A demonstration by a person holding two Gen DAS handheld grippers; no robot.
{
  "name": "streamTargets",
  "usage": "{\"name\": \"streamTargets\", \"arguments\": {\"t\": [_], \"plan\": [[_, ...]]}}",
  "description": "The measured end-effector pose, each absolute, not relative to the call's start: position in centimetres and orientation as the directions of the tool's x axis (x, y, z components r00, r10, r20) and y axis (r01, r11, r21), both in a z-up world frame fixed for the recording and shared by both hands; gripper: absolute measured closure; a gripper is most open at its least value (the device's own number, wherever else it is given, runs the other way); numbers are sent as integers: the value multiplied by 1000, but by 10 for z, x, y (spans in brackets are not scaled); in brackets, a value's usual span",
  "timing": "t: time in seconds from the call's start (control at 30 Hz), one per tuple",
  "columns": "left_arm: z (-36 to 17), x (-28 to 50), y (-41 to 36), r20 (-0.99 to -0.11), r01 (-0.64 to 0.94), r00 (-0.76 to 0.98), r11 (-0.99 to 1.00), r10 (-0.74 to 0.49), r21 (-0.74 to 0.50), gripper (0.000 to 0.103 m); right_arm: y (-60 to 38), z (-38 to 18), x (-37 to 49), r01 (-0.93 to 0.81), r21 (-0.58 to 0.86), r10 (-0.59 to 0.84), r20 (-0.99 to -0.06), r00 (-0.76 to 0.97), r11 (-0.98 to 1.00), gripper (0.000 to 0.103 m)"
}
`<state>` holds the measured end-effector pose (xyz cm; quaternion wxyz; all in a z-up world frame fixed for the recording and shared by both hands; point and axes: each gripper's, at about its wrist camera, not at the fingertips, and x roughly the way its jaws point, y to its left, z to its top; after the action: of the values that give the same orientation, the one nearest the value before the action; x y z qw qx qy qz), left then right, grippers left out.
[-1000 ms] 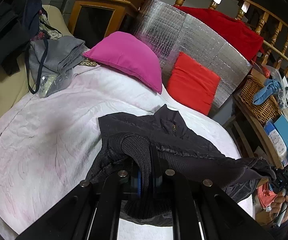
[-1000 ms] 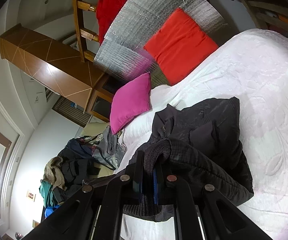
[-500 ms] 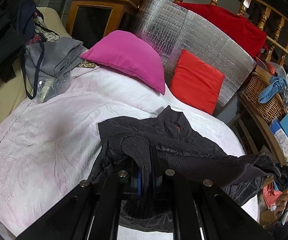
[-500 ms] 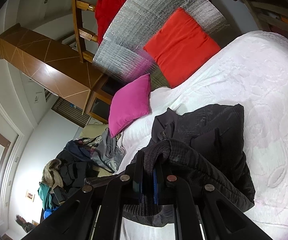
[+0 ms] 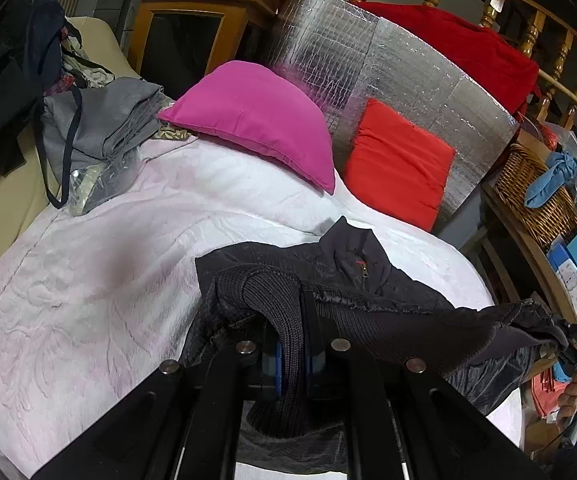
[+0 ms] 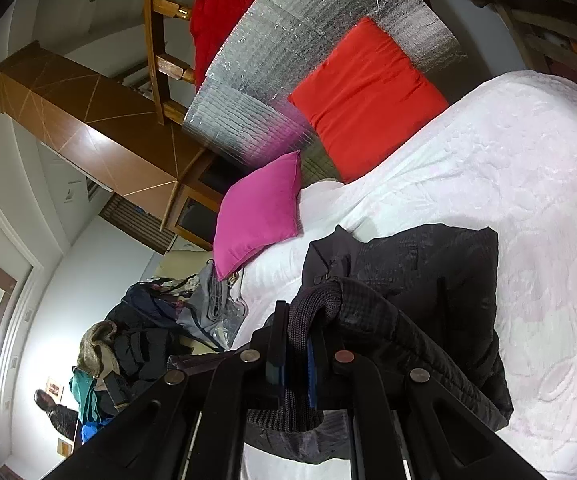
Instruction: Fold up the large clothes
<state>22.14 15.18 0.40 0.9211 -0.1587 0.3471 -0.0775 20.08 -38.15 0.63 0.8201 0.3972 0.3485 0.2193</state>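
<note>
Jacket (image 5: 352, 276) partly folded, collar toward pink pillow (image 5: 256, 120); left gripper (image 5: 292, 360) and right gripper (image 6: 294, 364) clamp ribbed hem (image 5: 284, 320), lifted; final fold pending.

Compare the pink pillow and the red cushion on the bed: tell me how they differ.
The pink pillow is magenta and plump with a rounded top; the red cushion is orange-red, flatter and squarer. The pink pillow lies tilted on the white bedspread and overlaps the silver foil panel; the red cushion stands nearly upright, leaning on that panel. Both sit at the head of the bed, beyond the black jacket.
</note>
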Motion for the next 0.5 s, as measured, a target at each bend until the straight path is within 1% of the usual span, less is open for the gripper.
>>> {"name": "streamTargets", "arguments": {"t": [0.5], "plan": [[4, 250, 147, -620, 28, 743, 938, -251, -345, 95, -378, 6, 228, -59, 791, 617, -425, 663, 609, 95]]}}
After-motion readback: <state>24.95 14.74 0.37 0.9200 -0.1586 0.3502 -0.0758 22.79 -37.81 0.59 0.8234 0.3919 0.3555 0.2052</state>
